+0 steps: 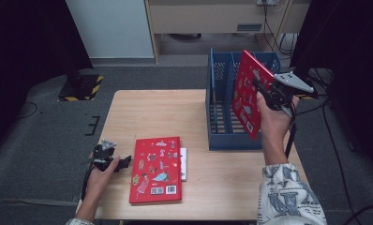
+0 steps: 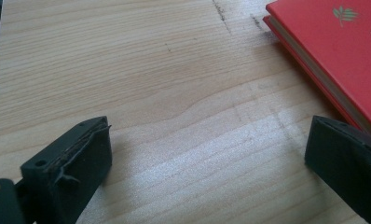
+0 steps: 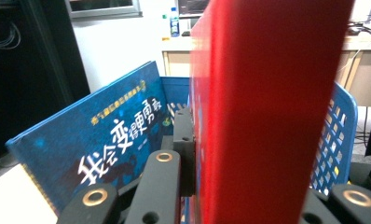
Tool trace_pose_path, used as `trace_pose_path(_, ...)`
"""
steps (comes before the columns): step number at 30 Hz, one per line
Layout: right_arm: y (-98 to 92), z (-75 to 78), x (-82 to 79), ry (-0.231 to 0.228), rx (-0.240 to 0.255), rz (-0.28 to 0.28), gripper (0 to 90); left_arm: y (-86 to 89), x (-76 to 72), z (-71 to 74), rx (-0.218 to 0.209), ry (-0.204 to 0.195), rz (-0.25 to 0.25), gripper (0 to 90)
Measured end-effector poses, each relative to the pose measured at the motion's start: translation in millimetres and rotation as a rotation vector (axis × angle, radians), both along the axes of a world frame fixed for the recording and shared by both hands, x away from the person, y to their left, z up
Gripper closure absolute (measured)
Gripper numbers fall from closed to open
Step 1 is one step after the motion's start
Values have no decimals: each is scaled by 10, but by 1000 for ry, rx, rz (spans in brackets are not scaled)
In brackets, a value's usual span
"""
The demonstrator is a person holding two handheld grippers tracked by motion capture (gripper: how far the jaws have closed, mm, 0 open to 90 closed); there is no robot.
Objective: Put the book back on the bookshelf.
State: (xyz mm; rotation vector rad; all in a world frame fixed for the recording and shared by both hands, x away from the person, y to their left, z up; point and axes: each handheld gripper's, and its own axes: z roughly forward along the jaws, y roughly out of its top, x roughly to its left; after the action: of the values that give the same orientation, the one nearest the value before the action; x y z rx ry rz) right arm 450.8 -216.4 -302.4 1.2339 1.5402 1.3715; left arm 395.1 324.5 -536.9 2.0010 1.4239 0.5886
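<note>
Holding a thin red hardcover picture book (image 1: pixel 247 93) upright over the blue slotted plastic file rack (image 1: pixel 217 112), right gripper (image 1: pixel 264 91) clamped on the book's near edge, jaws narrow and pressing both covers. Seen in the right gripper view, red cover (image 3: pixel 267 107) standing edge-on between the two black jaws, one pad flat against its left face. Leaning in the rack just left of it, a dark blue picture book with white and yellow lettering (image 3: pixel 109 140), tilted away. Resting low on the pale wooden table (image 1: pixel 147 112) near its front left corner, left gripper (image 1: pixel 123 162), jaws spread wide with bare wood between them. Lying flat just beside its right jaw, untouched, a second red hardcover book (image 2: pixel 333 51), stacked on something thin and white.
</note>
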Motion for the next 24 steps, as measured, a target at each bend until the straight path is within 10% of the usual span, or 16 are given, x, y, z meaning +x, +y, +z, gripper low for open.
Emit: trace_pose_path(24, 91, -95, 544, -8, -27, -55, 798, -4, -3, 0, 0, 0, 3, 0)
